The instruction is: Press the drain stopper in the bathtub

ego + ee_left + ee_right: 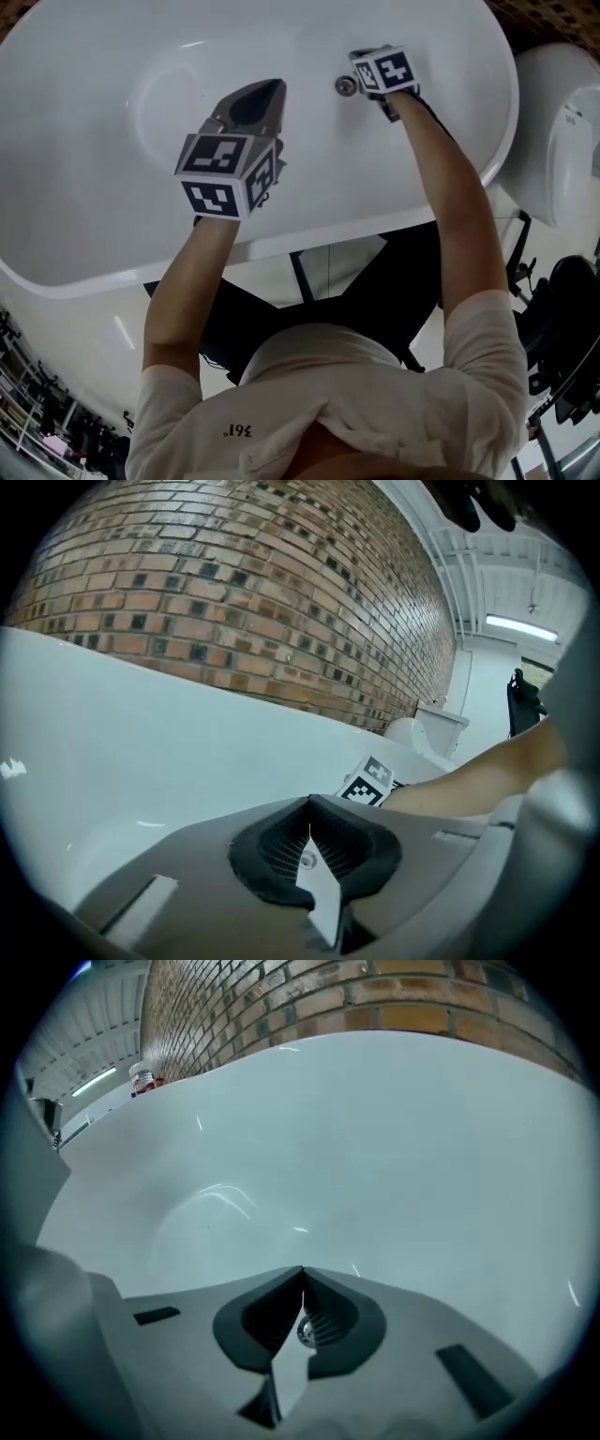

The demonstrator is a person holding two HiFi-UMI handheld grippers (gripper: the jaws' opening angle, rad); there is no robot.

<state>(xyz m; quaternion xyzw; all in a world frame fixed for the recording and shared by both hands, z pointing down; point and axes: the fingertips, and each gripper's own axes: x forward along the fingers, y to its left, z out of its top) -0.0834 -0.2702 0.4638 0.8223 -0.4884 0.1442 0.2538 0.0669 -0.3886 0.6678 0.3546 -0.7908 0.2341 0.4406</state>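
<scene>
A glossy white oval bathtub (103, 122) is carrying a small round chrome drain stopper (345, 85), sitting in its floor

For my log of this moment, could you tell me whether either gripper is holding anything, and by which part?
Nothing is held: the left gripper and right gripper both have jaws closed together, empty.

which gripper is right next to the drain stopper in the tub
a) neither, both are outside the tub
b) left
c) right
c: in the head view the right gripper sits right beside the drain stopper on the floor of the bathtub, while the left gripper hangs over the middle of the tub, well clear of it.
</scene>
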